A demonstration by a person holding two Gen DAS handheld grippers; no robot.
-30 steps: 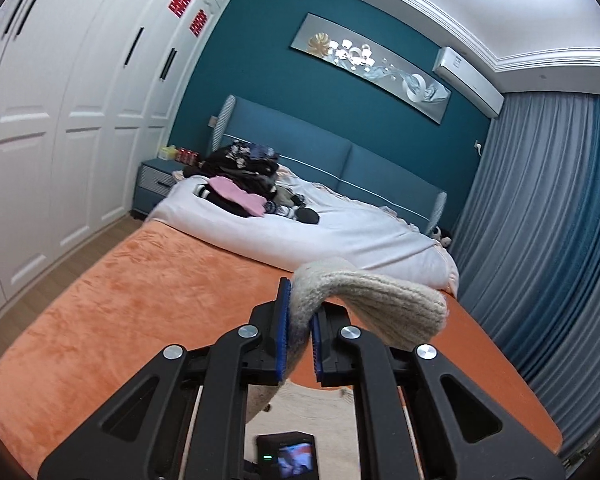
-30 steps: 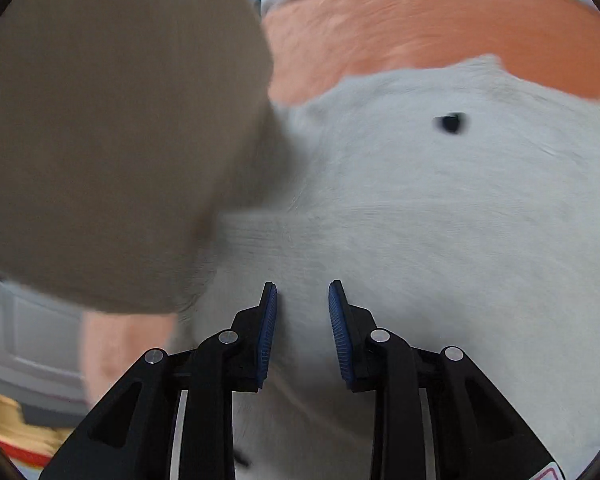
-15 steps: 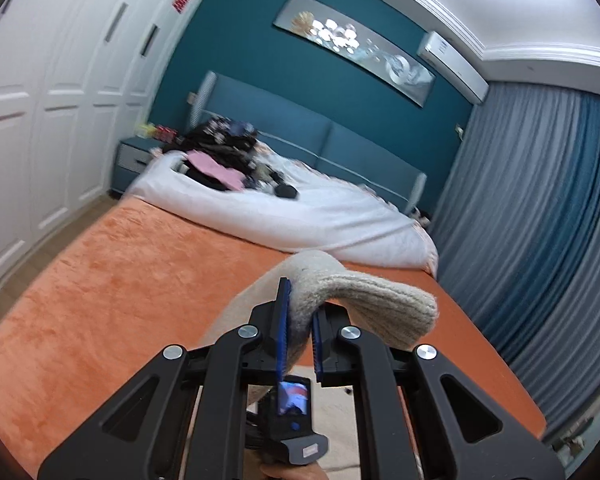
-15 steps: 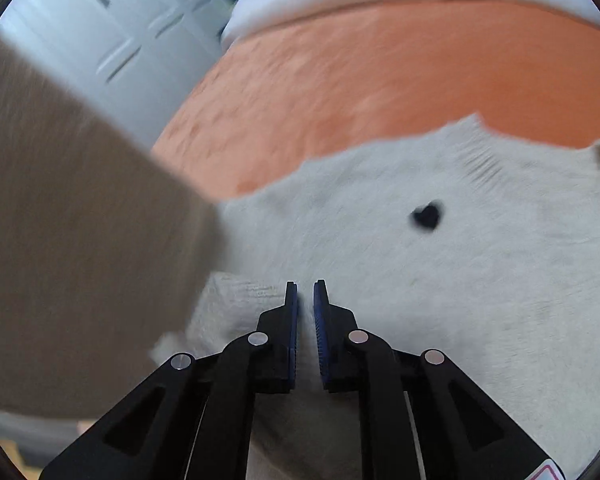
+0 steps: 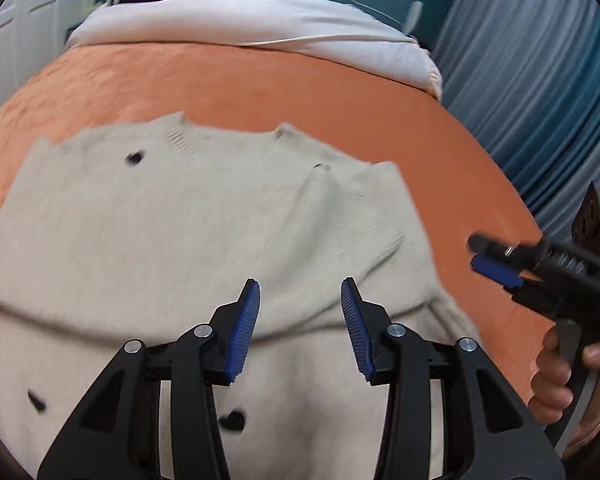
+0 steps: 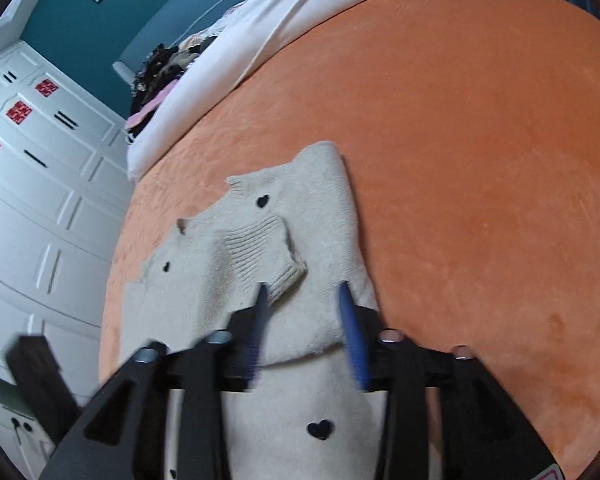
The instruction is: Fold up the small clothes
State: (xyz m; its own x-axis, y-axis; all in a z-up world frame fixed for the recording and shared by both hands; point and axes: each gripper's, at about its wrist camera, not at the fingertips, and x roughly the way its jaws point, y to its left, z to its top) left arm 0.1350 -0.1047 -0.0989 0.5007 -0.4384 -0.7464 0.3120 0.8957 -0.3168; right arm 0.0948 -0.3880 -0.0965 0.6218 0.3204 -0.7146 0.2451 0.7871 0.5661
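Wardrobe doors [image 6: 40,184] bear red paper-cut emblems [image 6: 19,112], their characters unreadable.

Bare orange blanket [image 6: 480,152] lies open right of the sweater [image 6: 300,240]; the white duvet [image 5: 240,20] bounds its far edge.

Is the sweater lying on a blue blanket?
No, the beige sweater with little black hearts lies on an orange blanket.
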